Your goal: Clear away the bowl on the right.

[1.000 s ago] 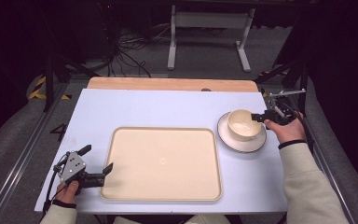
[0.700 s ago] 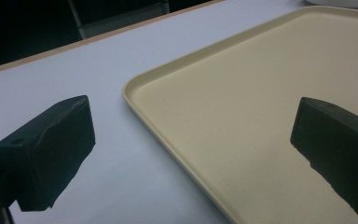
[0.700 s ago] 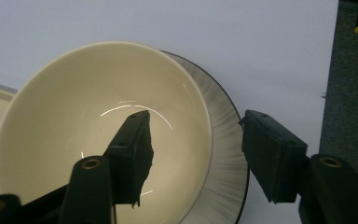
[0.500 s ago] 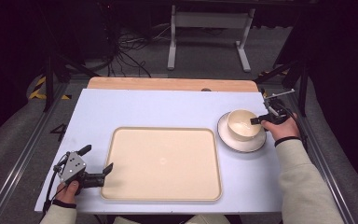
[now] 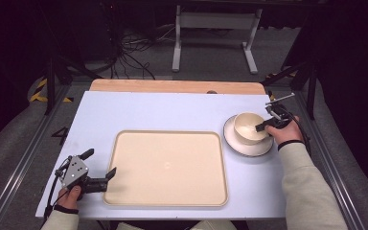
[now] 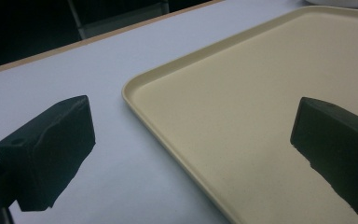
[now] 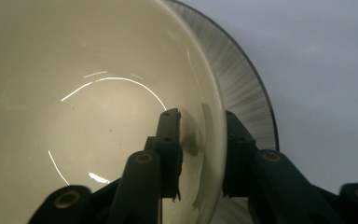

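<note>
The right hand-held gripper (image 7: 200, 154) has just been closing its jaws over the bowl's (image 5: 247, 125) wall at the 3 o'clock side, one inside, one outside. Whether they pinch tight is hard to tell. The round bowl sits mouth up on a plate (image 5: 235, 143) on the bench (image 5: 172, 110), partly hiding it. The left hand-held gripper (image 5: 98, 166) rests wide apart, holding nothing, by the tray (image 5: 167, 167).
</note>
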{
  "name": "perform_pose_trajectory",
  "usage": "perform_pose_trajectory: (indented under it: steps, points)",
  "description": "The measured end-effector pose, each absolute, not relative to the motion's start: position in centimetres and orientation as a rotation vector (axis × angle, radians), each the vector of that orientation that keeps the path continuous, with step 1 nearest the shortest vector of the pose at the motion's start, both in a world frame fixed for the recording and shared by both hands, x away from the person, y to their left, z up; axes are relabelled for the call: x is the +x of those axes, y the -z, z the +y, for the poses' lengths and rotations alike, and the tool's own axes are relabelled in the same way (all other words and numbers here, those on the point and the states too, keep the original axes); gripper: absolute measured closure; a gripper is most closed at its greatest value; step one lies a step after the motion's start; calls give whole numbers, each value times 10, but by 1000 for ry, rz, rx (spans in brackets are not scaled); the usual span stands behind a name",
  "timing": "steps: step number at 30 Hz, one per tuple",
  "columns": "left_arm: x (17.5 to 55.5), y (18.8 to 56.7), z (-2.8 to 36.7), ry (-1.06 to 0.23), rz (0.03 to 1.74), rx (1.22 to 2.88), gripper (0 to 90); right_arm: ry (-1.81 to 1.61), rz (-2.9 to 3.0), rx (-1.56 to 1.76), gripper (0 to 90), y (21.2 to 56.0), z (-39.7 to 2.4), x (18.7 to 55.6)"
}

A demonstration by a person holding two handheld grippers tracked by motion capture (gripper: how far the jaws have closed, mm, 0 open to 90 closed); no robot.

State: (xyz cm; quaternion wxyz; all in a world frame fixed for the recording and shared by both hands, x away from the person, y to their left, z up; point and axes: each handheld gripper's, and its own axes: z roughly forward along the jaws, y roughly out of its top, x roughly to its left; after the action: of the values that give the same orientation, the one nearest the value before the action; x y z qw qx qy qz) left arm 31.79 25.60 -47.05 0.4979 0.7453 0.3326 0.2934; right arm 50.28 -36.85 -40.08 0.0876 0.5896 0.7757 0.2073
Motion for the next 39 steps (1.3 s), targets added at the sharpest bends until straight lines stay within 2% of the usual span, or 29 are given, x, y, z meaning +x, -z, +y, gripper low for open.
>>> perform_pose_trajectory:
  steps: [10, 39]
  points:
    - [318, 470, 256, -710, 805, 1804, 4, -696, 2293, 1872, 825, 401, -374, 504]
    - [318, 470, 256, -710, 806, 1809, 4, -700, 2244, 1924, 835, 368, -367, 493]
